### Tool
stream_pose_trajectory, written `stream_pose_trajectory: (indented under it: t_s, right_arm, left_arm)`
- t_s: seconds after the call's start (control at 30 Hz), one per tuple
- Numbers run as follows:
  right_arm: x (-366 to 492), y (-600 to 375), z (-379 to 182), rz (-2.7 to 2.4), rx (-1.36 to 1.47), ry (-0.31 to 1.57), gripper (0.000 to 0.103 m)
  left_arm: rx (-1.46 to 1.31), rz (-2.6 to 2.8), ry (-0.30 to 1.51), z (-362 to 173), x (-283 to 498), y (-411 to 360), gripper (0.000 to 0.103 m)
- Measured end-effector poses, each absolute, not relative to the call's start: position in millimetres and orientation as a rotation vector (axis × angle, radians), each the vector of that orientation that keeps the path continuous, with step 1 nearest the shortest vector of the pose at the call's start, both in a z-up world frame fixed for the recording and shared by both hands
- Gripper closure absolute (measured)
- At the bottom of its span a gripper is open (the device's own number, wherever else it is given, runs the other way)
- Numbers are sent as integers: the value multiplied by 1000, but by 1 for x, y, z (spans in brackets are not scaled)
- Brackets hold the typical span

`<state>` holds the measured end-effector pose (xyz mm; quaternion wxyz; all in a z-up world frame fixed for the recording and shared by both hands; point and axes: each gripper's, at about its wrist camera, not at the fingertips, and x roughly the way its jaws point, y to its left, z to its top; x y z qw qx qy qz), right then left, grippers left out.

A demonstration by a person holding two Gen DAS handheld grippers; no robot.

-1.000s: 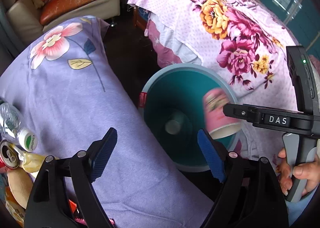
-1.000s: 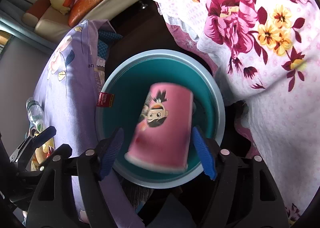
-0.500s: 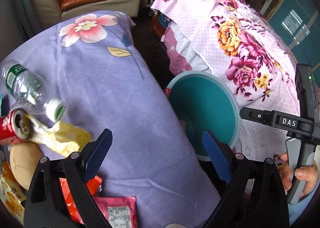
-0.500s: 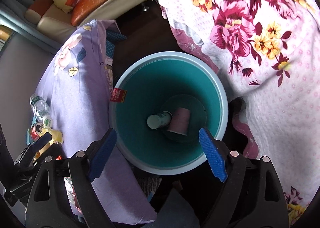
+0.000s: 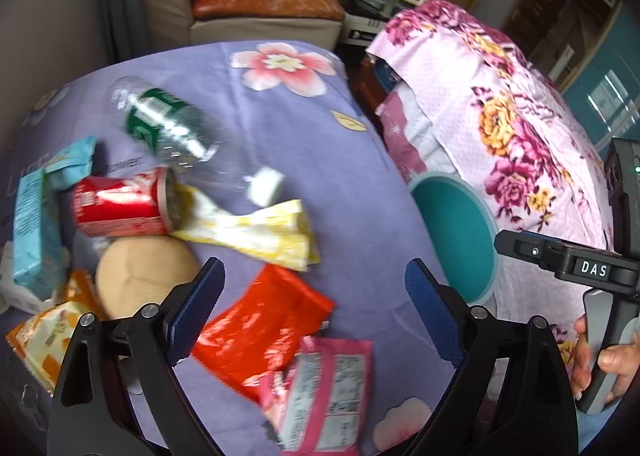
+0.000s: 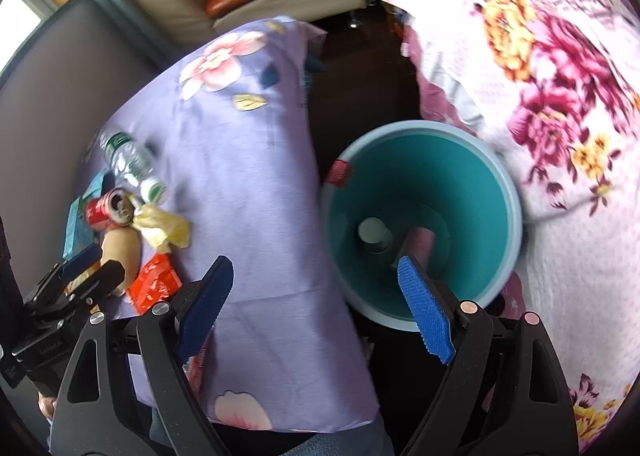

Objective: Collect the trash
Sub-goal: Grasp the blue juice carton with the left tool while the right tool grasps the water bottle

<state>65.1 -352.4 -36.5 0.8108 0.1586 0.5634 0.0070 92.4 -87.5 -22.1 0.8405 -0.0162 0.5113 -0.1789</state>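
Trash lies on the purple flowered cloth (image 5: 328,160): a clear plastic bottle (image 5: 168,128), a red can (image 5: 120,204), a yellow wrapper (image 5: 256,232), a red packet (image 5: 264,328) and a pink packet (image 5: 324,388). My left gripper (image 5: 316,312) hangs open above the red packet, holding nothing. The teal bin (image 6: 424,224) stands on the floor between the two covered surfaces; a pink cup (image 6: 420,244) and a grey can (image 6: 374,234) lie at its bottom. My right gripper (image 6: 316,304) is open and empty, over the bin's near left rim.
A round tan object (image 5: 140,272), blue packets (image 5: 36,216) and an orange snack bag (image 5: 44,340) crowd the cloth's left side. A pink rose-patterned cover (image 6: 560,96) drapes the right. A cream and orange sofa (image 5: 256,4) stands at the back. A hand (image 5: 608,360) holds the right gripper's handle.
The pink cup dropped from my right gripper into the bin. Both grippers rose and swung left; the left one went from the bin to above the trash pile.
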Motion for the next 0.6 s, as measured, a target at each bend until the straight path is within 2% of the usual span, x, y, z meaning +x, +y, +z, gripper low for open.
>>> stream_pose_trajectory:
  t_s: [0.6]
  right_arm:
    - [115,-213,-27,186,71,1250,22]
  left_arm:
    - [-210,-78,1072,-20,122,91,11]
